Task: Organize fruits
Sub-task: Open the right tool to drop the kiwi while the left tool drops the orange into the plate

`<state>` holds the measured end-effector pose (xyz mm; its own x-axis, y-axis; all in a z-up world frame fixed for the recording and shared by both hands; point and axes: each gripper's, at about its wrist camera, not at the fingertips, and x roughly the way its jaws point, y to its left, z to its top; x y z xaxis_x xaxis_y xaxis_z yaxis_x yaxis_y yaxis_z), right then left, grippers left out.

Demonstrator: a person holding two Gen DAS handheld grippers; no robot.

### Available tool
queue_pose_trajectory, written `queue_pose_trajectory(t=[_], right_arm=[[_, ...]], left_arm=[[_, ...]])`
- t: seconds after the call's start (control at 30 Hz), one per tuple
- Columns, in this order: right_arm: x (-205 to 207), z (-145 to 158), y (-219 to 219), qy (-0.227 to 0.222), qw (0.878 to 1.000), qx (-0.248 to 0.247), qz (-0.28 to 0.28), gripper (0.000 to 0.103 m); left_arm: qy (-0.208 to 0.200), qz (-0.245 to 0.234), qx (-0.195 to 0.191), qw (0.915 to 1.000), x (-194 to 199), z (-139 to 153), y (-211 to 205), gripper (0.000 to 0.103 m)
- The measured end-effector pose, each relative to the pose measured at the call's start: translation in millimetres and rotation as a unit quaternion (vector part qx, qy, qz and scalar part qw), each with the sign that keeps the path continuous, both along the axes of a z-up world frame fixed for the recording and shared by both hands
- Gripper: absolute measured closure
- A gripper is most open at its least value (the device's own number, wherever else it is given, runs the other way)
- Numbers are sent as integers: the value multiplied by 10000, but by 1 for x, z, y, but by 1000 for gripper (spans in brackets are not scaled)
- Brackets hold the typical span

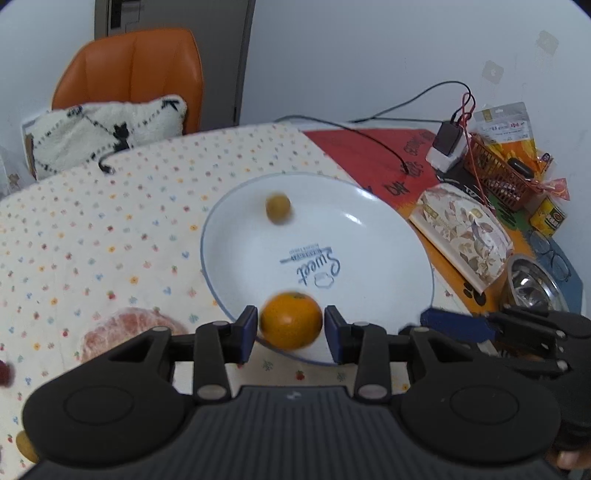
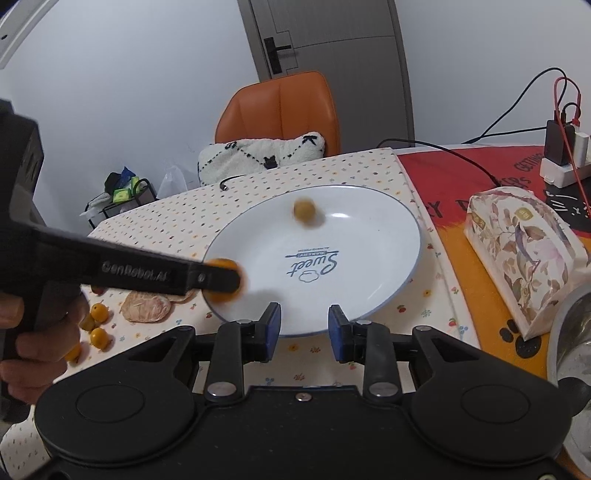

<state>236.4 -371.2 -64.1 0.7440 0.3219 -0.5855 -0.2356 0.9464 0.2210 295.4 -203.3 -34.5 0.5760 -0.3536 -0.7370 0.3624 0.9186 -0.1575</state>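
Two cloths cover the table: a cream one dotted with tiny fruit prints (image 1: 122,229) and a red and orange printed mat (image 2: 476,170) carrying partly legible letters. Behind stand an orange padded chair (image 2: 280,107), a white cushion with black stitching (image 2: 262,155), a grey door (image 2: 325,33) and pale walls.

On the dotted cloth sits a white round plate with a thin blue rim (image 1: 388,236), printed "Sweet" in blue script. A small yellow-brown round fruit (image 1: 277,208), blurred, lies near its far side.

Left gripper (image 1: 290,328) has its blue pads parted, a slight gap each side of a round orange mandarin (image 1: 291,320) at the plate's near rim; its arm reads "GenRobot.AI".

Right gripper (image 2: 303,328) stands parted and empty over the plate's near edge.

A floral tissue pack (image 2: 517,254) lies on the mat.
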Motion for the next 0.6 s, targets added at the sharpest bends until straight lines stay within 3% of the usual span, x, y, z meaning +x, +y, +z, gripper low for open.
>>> queue_pose_trajectory(t=[0.13, 0.33, 0.47, 0.6], right_arm=[[-3, 0, 3, 33, 10000, -30, 21, 73], [-6, 1, 6, 89, 10000, -18, -2, 72], [-9, 3, 10, 112, 9999, -10, -18, 66], [-13, 5, 17, 91, 9999, -109, -16, 56]], left_arm=[[-2, 47, -131, 9999, -2, 5, 6, 61], [-128, 137, -123, 9997, -11, 12, 23, 45], [-213, 257, -96, 9994, -16, 14, 40, 30], [-183, 330, -47, 9993, -22, 12, 56, 24]])
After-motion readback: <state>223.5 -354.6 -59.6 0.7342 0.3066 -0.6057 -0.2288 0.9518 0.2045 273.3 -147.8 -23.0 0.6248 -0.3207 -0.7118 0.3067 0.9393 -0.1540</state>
